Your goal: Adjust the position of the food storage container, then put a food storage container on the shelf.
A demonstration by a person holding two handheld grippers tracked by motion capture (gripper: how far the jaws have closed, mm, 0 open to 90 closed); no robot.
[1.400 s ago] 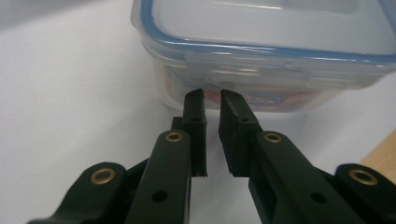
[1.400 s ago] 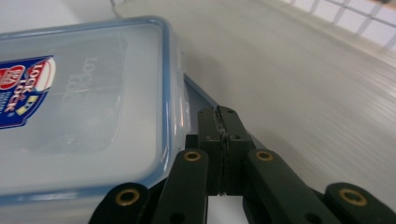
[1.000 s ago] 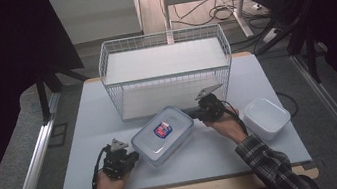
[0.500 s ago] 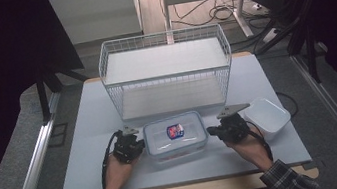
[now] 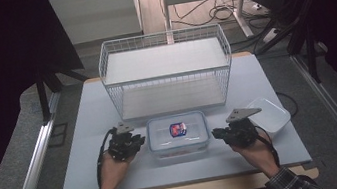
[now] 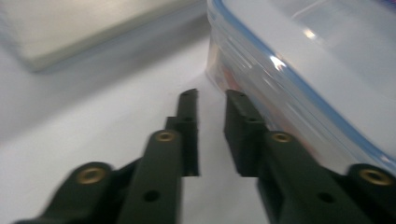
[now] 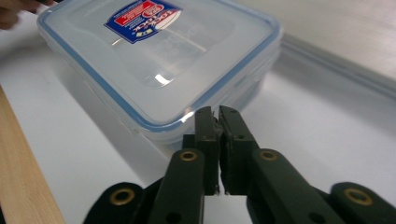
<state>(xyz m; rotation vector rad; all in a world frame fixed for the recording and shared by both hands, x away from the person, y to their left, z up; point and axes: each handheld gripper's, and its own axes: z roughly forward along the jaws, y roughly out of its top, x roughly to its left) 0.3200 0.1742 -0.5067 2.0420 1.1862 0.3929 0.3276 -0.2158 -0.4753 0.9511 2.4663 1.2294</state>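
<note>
The lidded container (image 5: pixel 178 134) lies flat on the bench (image 5: pixel 86 132), just in front of the wire basket (image 5: pixel 168 77), lid and label up. Its long axis runs side to side, parallel to the basket's front. The left gripper (image 5: pixel 133 143) sits just beside the container's left end; its jaws stand a narrow gap apart, released, holding nothing, one jaw close against the container wall (image 6: pixel 280 112). The right gripper (image 5: pixel 219 134) sits at the container's right end; its jaws are clenched nearly together, empty, tips near the lid rim (image 7: pixel 196 105). An open tub (image 5: pixel 269 114) rests right of the container.
</note>
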